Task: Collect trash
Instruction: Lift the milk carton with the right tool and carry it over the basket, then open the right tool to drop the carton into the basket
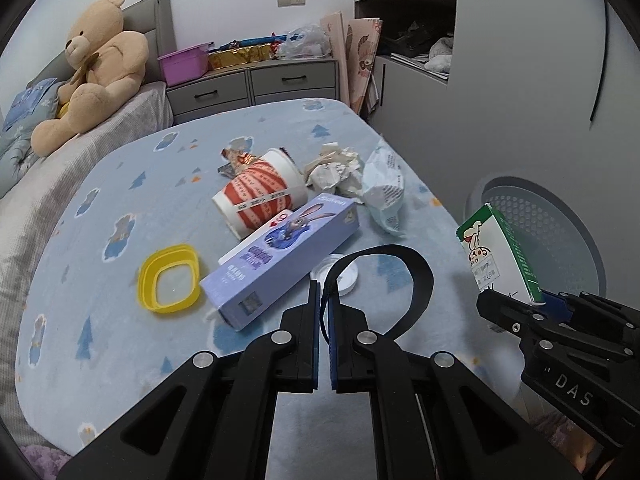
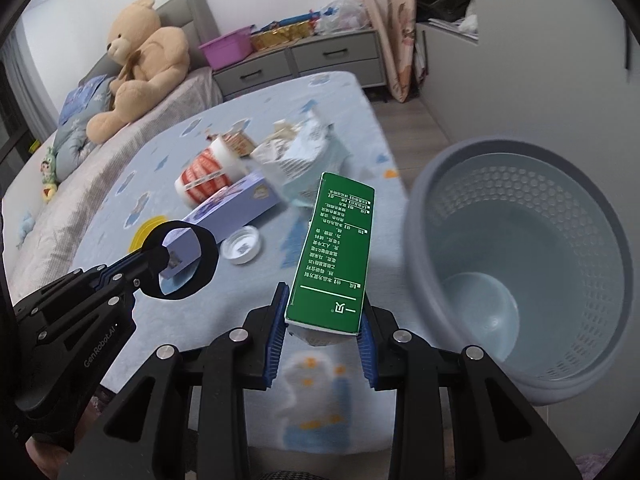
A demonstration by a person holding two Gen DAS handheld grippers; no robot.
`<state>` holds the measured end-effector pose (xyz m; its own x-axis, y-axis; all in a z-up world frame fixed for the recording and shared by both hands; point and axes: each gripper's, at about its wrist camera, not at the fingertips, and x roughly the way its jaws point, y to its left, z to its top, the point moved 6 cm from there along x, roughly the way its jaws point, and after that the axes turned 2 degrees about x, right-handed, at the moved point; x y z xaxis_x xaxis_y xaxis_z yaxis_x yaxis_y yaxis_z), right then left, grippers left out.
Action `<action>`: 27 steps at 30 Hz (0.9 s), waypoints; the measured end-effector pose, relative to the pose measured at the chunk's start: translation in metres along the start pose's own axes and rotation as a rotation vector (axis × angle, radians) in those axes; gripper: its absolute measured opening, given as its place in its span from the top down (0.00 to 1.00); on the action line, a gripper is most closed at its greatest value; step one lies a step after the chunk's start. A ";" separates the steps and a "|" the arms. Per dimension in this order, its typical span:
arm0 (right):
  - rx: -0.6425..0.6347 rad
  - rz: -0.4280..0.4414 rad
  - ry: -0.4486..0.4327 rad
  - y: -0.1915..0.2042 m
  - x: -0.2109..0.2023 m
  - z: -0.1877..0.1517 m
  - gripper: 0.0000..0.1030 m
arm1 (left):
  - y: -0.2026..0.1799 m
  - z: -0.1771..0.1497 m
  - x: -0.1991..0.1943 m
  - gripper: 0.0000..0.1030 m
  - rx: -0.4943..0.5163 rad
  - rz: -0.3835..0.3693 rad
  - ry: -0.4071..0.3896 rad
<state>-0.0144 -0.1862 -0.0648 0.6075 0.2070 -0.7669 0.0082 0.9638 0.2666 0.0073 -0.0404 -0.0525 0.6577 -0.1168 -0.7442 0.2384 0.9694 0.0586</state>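
My left gripper (image 1: pixel 324 300) is shut on a black band loop (image 1: pixel 404 280) and holds it above the blue bedspread (image 1: pixel 120 360). My right gripper (image 2: pixel 324 320) is shut on a green and white carton (image 2: pixel 336 252), lifted beside a blue-grey trash basket (image 2: pixel 580 208) on the right. Seen from the left wrist, the carton (image 1: pixel 496 256) stands in front of the basket (image 1: pixel 560 216). On the bedspread lie a red and white paper cup (image 1: pixel 260 196), a purple box (image 1: pixel 280 256), a yellow lid (image 1: pixel 168 280), a white cap (image 1: pixel 340 276), crumpled paper (image 1: pixel 336 168) and a pale plastic bag (image 1: pixel 384 184).
A teddy bear (image 1: pixel 96 68) sits against the headboard at the back left. A grey dresser (image 1: pixel 256 84) with a purple tub (image 1: pixel 184 64) and clutter stands behind the bed. Bare floor (image 2: pixel 412 124) runs along the bed's right side.
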 end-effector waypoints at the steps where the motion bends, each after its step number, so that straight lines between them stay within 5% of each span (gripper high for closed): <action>1: 0.011 -0.015 -0.007 -0.009 -0.004 0.001 0.70 | -0.008 0.004 0.002 0.96 0.007 -0.015 0.000; 13: 0.205 -0.153 -0.036 -0.115 -0.033 0.009 0.70 | -0.109 0.043 0.028 0.96 0.120 -0.183 0.015; 27: 0.186 -0.205 0.001 -0.168 -0.026 0.027 0.69 | -0.184 0.067 0.071 0.96 0.195 -0.273 0.075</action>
<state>-0.0100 -0.3575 -0.0743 0.5774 0.0106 -0.8164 0.2766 0.9382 0.2078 0.0586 -0.2413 -0.0717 0.4977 -0.3434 -0.7965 0.5356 0.8440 -0.0292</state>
